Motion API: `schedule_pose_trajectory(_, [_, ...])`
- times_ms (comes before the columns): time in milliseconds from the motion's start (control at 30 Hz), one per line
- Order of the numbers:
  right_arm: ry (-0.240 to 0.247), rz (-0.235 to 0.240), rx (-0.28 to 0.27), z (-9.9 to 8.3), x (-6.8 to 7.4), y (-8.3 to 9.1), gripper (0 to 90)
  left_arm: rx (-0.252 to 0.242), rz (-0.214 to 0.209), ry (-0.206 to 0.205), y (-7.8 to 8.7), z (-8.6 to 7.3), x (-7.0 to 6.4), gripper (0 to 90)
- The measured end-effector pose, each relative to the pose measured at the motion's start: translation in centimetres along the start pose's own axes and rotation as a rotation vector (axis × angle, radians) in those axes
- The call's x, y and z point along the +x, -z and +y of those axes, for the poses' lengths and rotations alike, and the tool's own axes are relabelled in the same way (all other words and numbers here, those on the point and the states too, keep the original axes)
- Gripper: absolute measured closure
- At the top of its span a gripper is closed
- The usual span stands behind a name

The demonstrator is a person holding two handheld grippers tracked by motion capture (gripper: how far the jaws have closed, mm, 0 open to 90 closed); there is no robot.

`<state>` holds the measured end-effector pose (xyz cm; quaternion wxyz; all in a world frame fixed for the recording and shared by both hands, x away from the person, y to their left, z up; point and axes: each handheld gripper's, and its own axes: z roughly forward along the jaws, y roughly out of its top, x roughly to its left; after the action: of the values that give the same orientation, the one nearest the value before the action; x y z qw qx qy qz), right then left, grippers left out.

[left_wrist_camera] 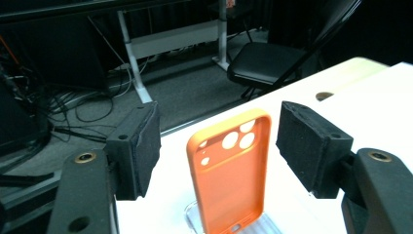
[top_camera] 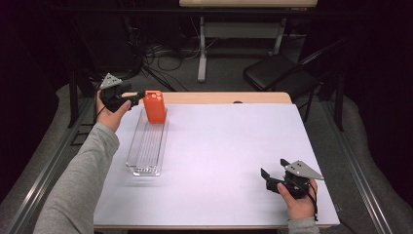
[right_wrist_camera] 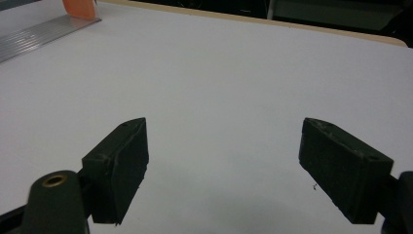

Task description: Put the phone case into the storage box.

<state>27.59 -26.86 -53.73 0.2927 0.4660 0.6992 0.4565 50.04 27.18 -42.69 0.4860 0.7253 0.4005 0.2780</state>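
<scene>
Left gripper at far left table edge, jaws spread wide, flanking but not touching orange plastic phone case. Case stands upright in far end of clear ribbed plastic rack, camera cutouts on top. White table sheet bare between hands. Right gripper near front right corner, well apart from rack, jaws apart, holding nothing. Black folding chair beyond table.

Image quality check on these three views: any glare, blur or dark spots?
High view: room beyond the white table is very dark; the clear ribbed plastic rack is low-contrast. Left gripper view: the orange phone case is fairly sharp, its near jaws soft. Right gripper view: even light, no glare, jaws slightly blurred.
</scene>
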Motion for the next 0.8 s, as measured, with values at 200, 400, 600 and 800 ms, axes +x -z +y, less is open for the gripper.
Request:
schedule_pose_trajectory(200, [0.002,0.000,0.000,0.00,-0.03,0.01,18.0,0.024,-0.020,0.044,0.01,0.11,-0.21,25.7])
schedule_pose_trajectory(400, [-0.003,0.001,-0.001,0.00,-0.05,0.04,18.0,0.018,-0.048,0.101,0.29,0.43,-0.31,21.5])
schedule_pose_trajectory(600, [-0.002,0.004,-0.001,0.05,-0.04,0.00,18.0,0.014,-0.060,0.150,0.57,0.59,-0.43,16.4])
schedule_pose_trajectory(800, [0.008,0.006,-0.001,0.15,0.00,0.01,17.9,0.009,-0.076,0.175,0.80,0.73,-0.64,15.6])
